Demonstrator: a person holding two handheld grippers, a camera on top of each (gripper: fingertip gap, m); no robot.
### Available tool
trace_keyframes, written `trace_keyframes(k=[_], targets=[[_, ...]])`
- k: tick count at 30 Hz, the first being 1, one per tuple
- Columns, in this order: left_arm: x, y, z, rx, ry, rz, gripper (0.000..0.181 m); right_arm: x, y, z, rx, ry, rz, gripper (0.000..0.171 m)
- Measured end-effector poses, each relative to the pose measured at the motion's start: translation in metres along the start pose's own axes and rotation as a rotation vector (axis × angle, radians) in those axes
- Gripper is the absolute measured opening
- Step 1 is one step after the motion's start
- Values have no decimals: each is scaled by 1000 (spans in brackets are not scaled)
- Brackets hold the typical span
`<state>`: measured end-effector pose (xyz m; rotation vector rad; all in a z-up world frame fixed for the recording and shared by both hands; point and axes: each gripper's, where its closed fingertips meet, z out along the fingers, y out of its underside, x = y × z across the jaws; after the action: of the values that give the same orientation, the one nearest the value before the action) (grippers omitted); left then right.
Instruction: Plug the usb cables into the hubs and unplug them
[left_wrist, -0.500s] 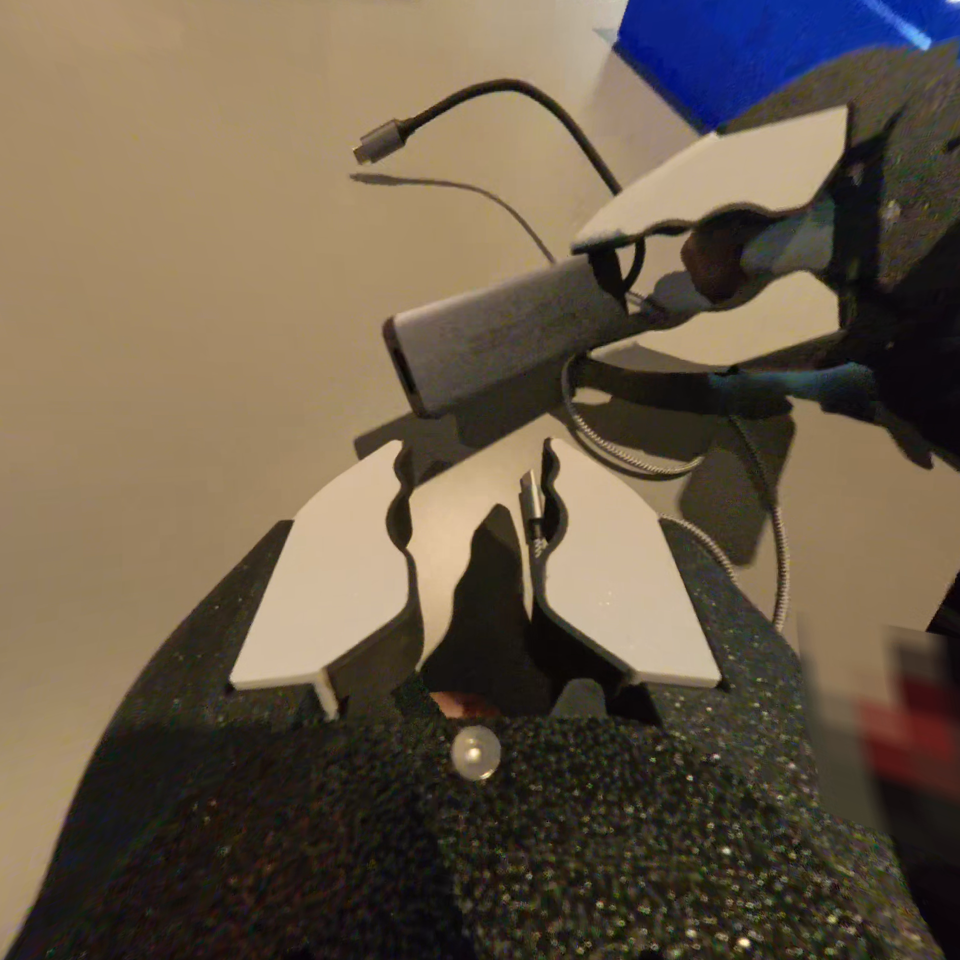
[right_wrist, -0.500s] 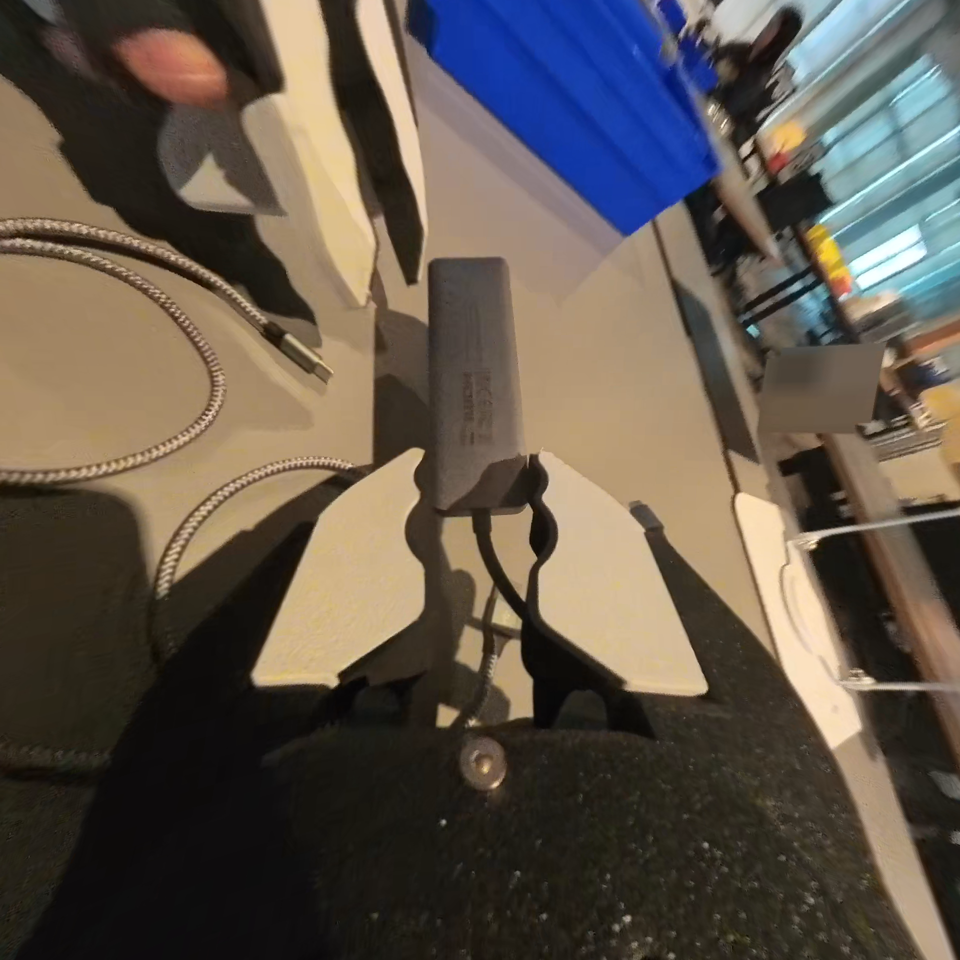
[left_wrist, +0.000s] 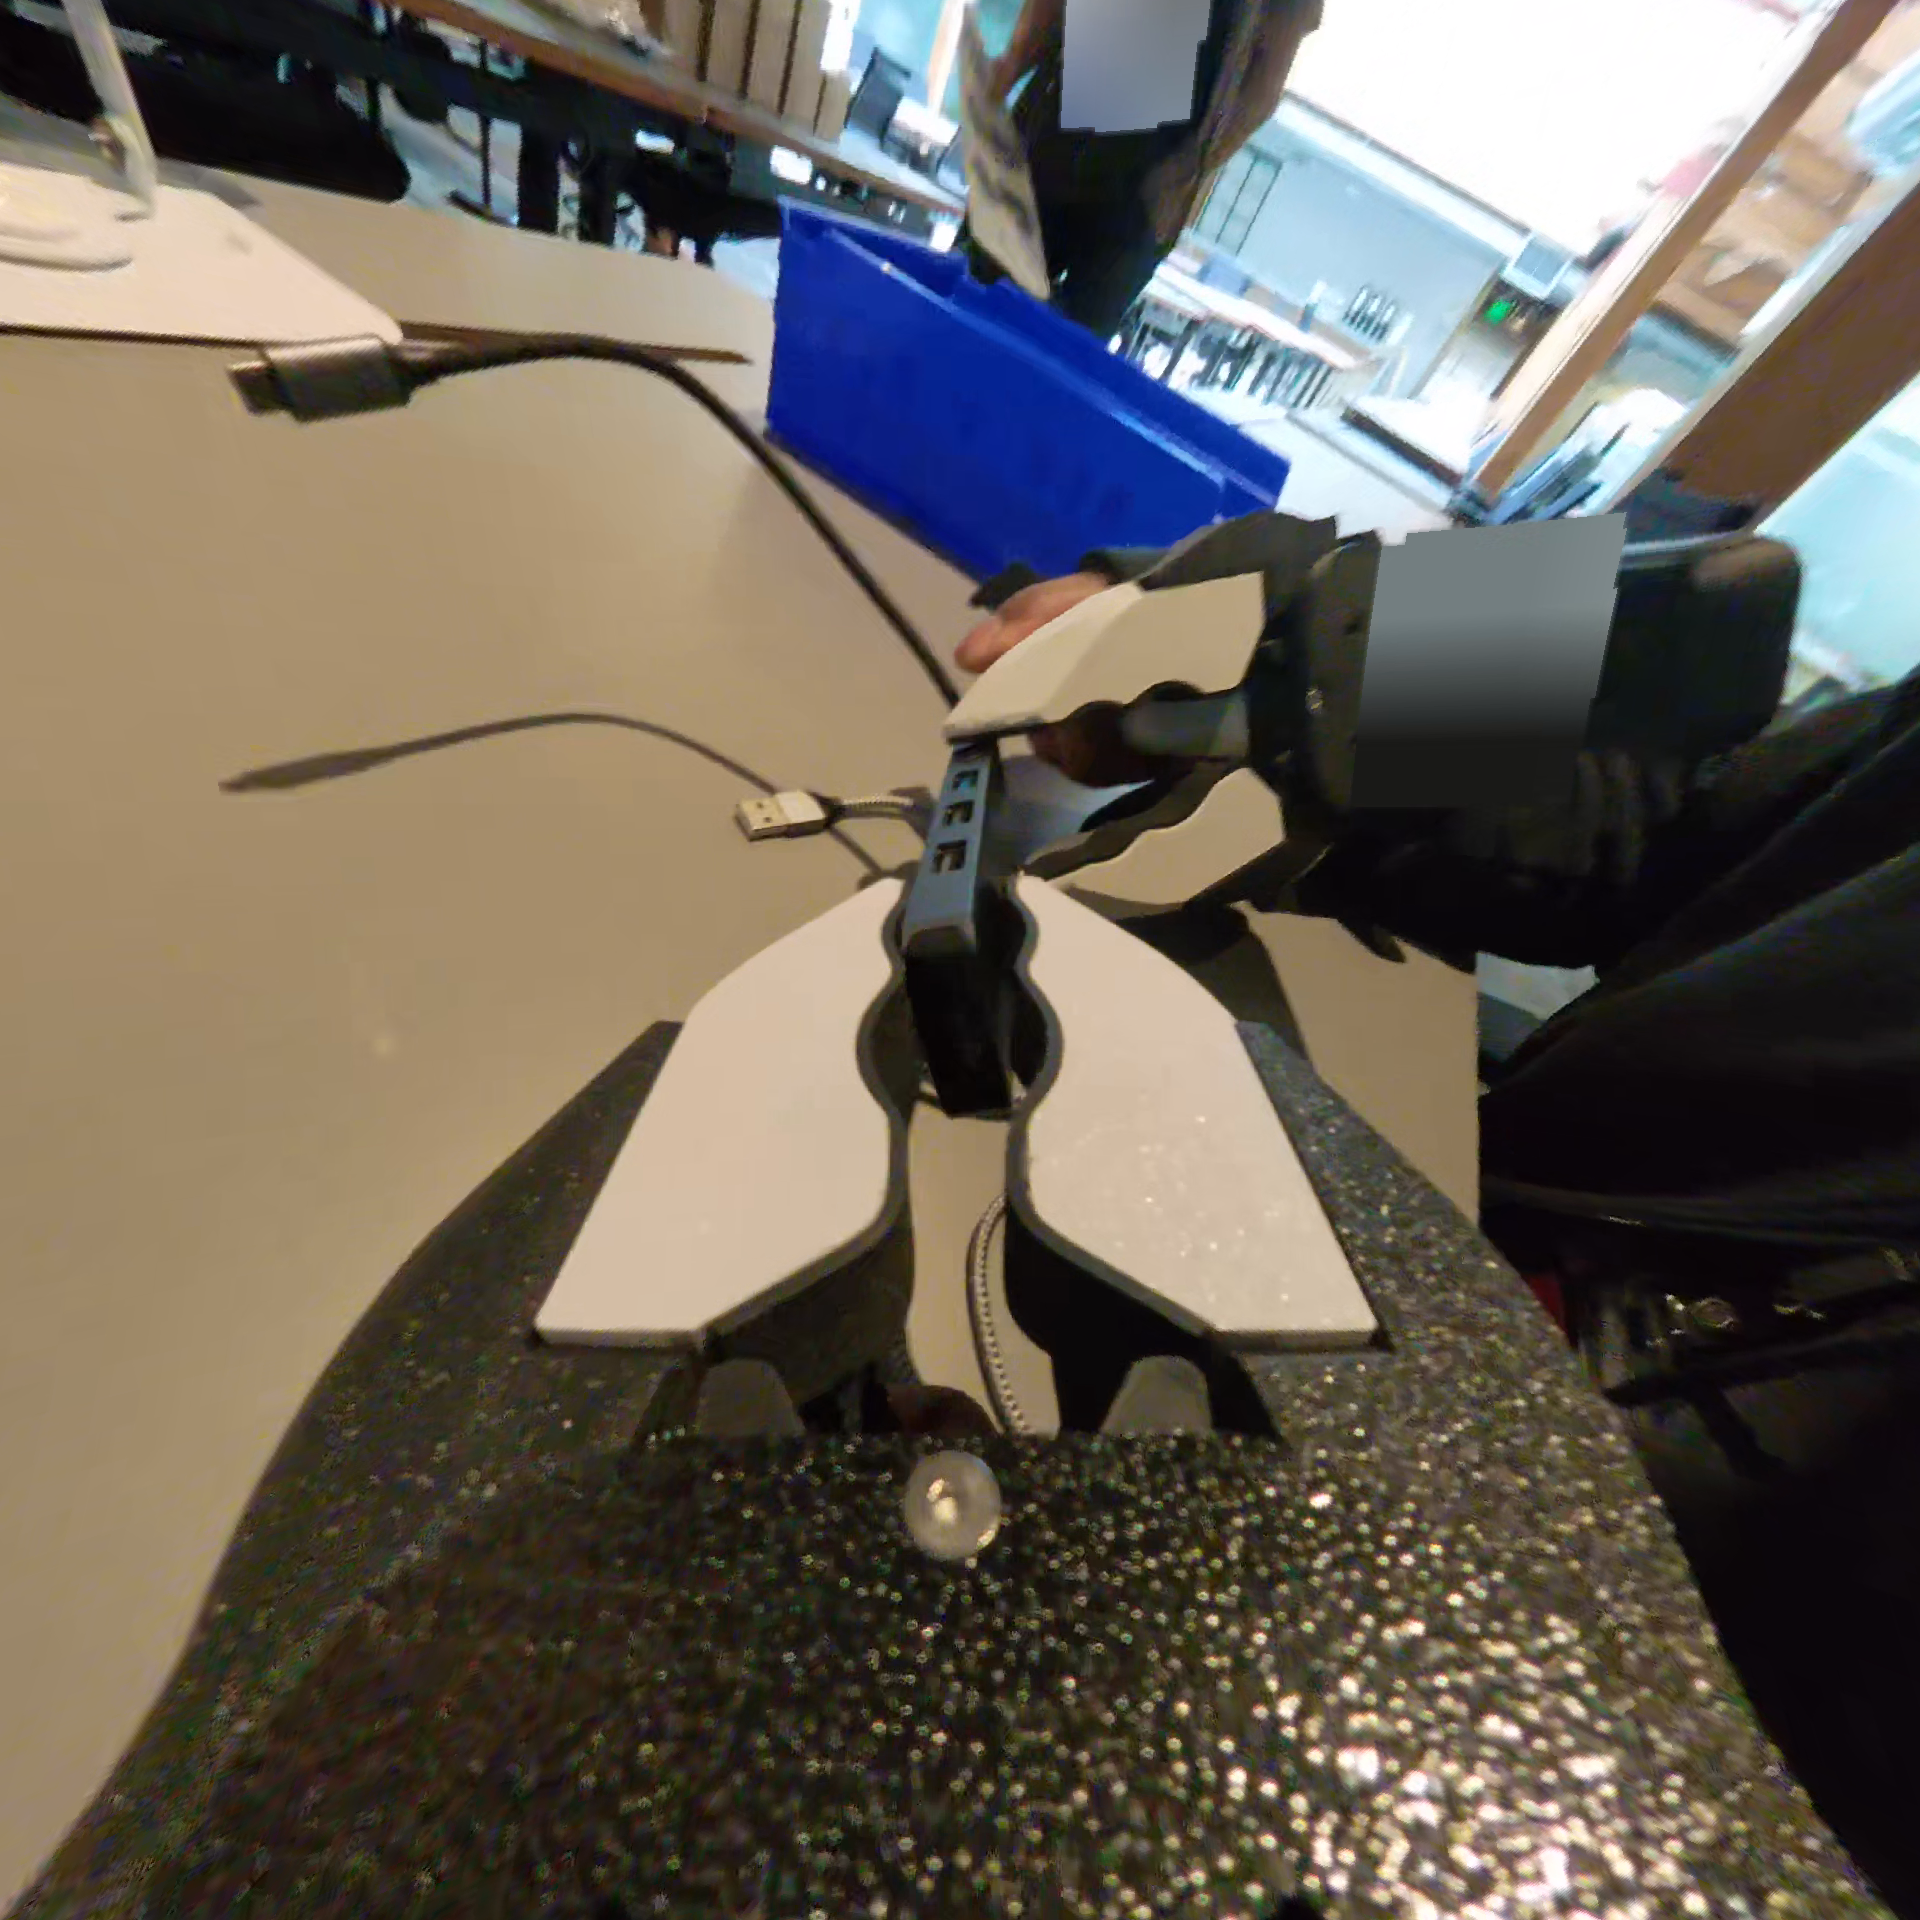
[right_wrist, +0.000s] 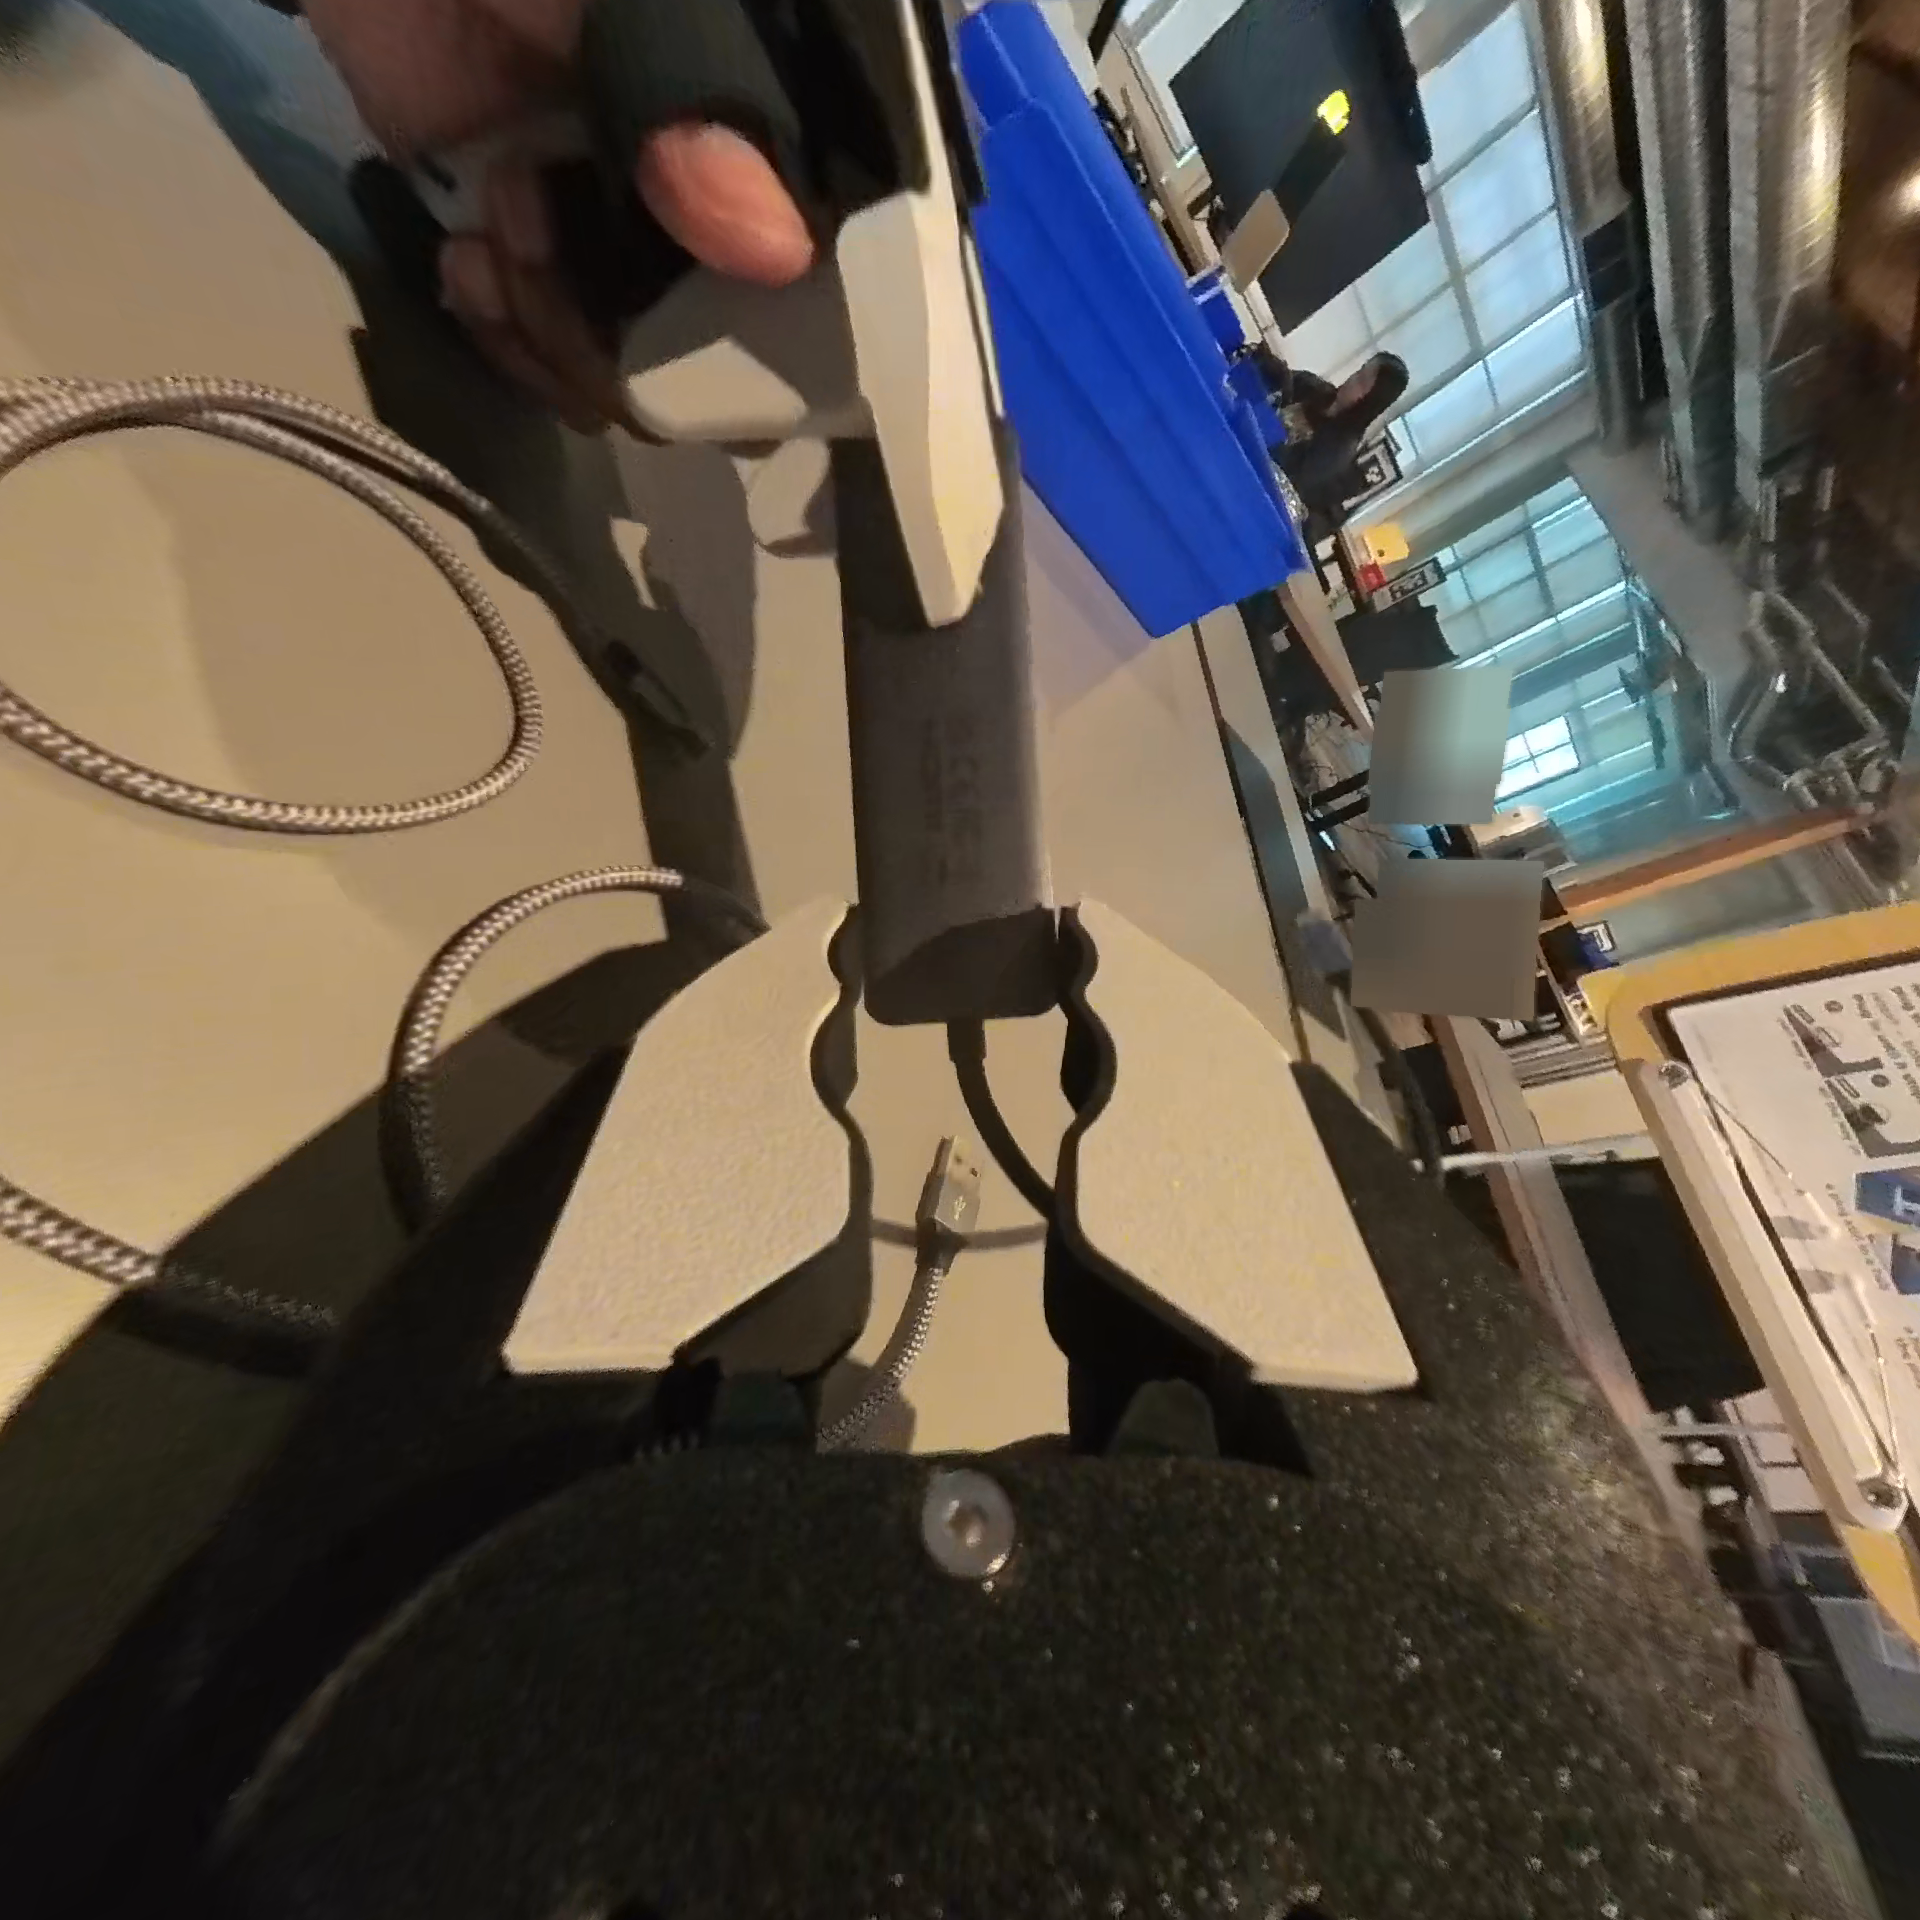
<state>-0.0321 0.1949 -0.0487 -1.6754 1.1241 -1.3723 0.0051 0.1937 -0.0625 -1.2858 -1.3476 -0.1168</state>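
Half second back, left gripper gaped empty beside hub; now clamped on hub's free end. Right gripper still pinches cable end of same hub, so hub bridges both, lifted off table. Braided USB plug lies loose, left of hub, unplugged. Judgement: handover or re-grip before plugging.

**Two grippers meet nose to nose**

The left gripper points forward, its pale fingers drawn close around a dark grey hub. The right gripper reaches in from the right side, its fingers pinching the same hub's cabled end, a bare fingertip resting on its upper finger.
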Motion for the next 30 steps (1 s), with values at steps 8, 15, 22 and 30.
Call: trace_keyframes(k=[8,15,22,30], targets=[[0,-14,6,90,-26,60,12,19,5,-9,22,43,173,35],[-3,-26,5,169,-48,79,12,37,1,-35,118,1,523,34],[8,-44,5,305,-3,96,12,30,-1,-37,129,-150,914,30],[30,-67,8,498,107,11,12,42,-34,-32,449,-316,1372,34]])
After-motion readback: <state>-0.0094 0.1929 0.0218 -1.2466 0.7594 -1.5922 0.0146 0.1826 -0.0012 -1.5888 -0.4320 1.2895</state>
